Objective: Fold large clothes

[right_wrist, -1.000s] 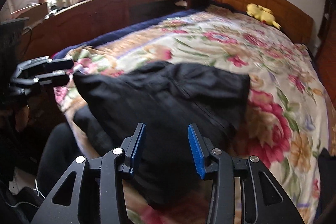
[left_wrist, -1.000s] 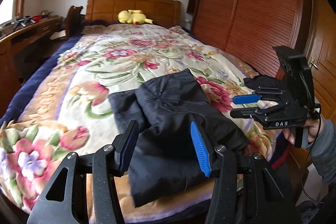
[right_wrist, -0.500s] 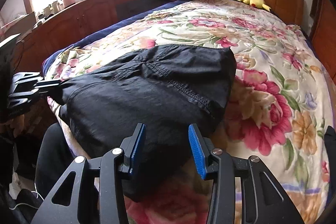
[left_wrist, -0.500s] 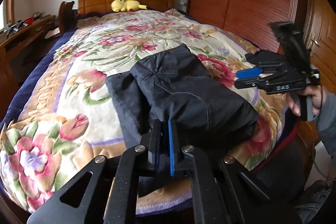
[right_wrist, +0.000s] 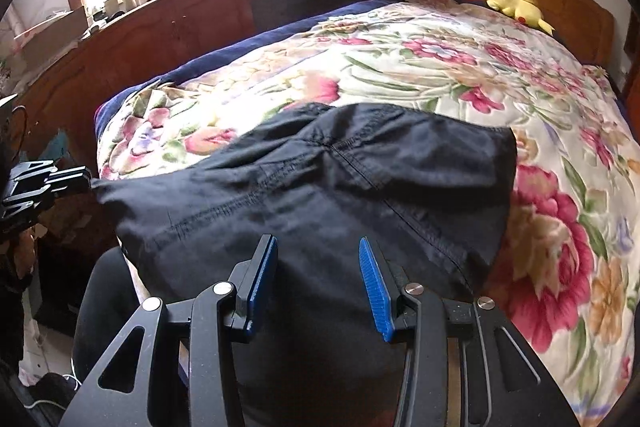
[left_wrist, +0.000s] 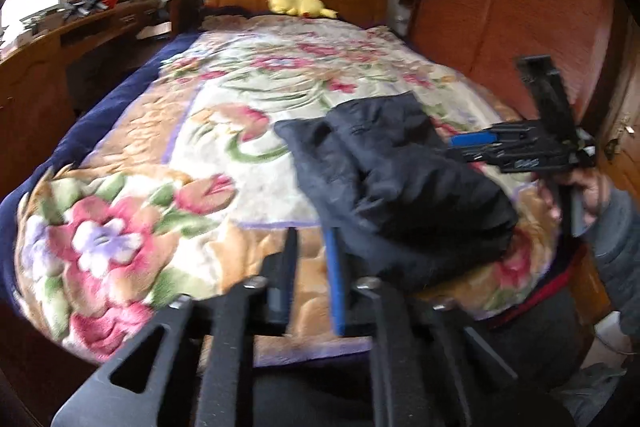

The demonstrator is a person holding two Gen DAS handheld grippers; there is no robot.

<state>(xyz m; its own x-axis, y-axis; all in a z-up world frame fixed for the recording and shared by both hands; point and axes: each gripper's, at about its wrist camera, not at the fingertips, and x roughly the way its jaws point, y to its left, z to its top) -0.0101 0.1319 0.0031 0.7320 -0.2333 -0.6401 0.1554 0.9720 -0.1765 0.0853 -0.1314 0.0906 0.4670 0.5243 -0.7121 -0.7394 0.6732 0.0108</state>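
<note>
Black folded trousers point(right_wrist: 320, 183) lie at the floral blanket's point(left_wrist: 132, 211) near edge, left gripper point(left_wrist: 312, 279) having just parted, seemingly empty, right gripper point(right_wrist: 318, 279) spread above them.

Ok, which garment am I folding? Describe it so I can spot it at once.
Find the bed's floral blanket. At its foot end, nearest both cameras, lies the dark navy garment, bunched and partly folded, with stitched seams. It is the only plain dark thing on the flowers; the yellow plush toy sits far off by the headboard.
</note>
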